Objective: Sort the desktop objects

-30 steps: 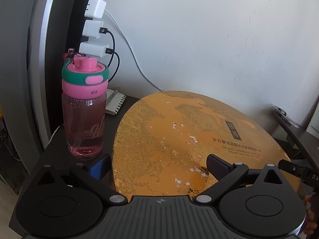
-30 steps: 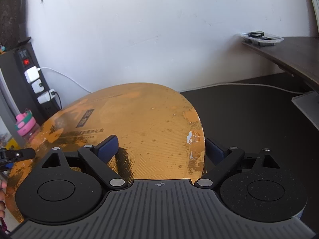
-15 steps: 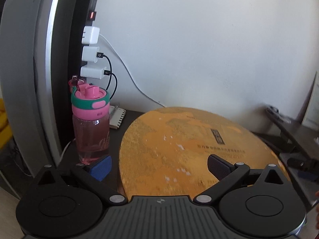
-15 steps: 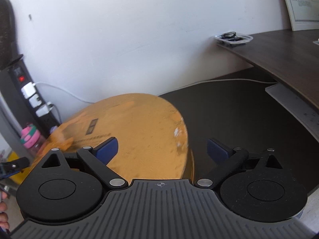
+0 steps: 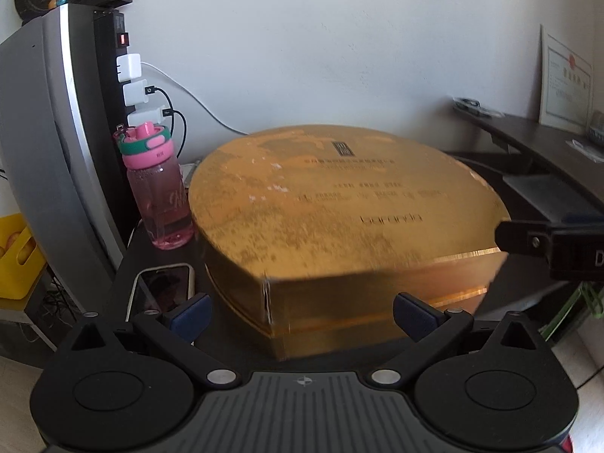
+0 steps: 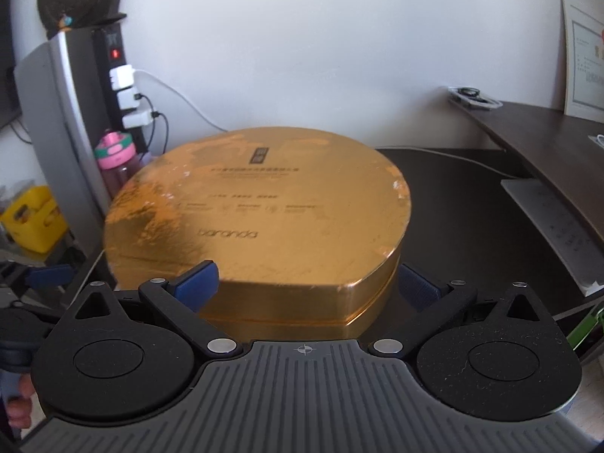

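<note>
A large gold box [image 5: 339, 211] with a worn lid lies on the dark desk [image 6: 453, 196]; the right wrist view shows the same gold box [image 6: 256, 204]. My left gripper [image 5: 302, 315] is open at the box's near-left corner, its blue pads either side of the side wall without touching it. My right gripper [image 6: 305, 283] is open at the near-right side, its left pad over the lid's edge. Each view catches the other gripper at its margin: right gripper [image 5: 547, 245], left gripper [image 6: 45, 275]. A pink water bottle [image 5: 160, 185] stands left of the box, a phone [image 5: 162, 290] lies in front of it.
A power strip with white chargers [image 5: 132, 90] runs up a silver upright panel [image 5: 45, 151] at left. A yellow crate [image 5: 15, 253] sits lower left. A raised dark shelf [image 5: 547, 139] curves along the right, with a framed certificate [image 5: 566, 87] on the wall.
Both grippers have drawn back from over the lid toward the box's near edge. The box's side wall and the phone have come into view. Both stay open.
</note>
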`<state>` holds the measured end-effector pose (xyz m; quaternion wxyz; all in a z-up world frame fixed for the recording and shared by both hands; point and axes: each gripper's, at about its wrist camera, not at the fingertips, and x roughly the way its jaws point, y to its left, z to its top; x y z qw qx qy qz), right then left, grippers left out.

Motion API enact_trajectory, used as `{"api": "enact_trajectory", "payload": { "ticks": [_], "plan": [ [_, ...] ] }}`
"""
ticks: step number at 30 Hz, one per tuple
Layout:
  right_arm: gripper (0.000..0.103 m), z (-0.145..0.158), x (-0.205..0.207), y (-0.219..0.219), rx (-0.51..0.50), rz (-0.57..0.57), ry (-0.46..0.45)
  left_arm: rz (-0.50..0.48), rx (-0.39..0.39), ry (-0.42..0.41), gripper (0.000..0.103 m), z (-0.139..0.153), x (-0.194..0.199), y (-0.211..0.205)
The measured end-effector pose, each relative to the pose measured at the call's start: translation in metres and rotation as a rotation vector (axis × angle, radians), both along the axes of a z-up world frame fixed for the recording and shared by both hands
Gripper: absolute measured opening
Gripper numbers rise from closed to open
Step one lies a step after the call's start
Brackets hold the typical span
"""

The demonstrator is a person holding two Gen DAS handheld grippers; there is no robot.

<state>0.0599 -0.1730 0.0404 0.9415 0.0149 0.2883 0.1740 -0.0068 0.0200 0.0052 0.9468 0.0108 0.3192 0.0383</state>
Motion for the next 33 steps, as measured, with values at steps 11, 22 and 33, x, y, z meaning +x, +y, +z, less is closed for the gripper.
{"api": "enact_trajectory", "payload": {
  "ticks": [11, 22, 33],
  "plan": [
    [0.089, -0.005, -0.005, 0.015, -0.025, 0.028, 0.013, -0.014, -0.005, 0.015, 0.102, -0.004, -0.01, 0.006],
    [0.088, 0.0, 0.041, 0.009, 0.035, -0.003, 0.04, 0.094, -0.061, -0.07, 0.102, 0.019, 0.034, 0.043],
    [0.087, 0.0, 0.142, 0.003, 0.124, -0.025, 0.111, 0.14, -0.261, 0.022, 0.102, 0.021, 0.124, 0.089]
  ]
}}
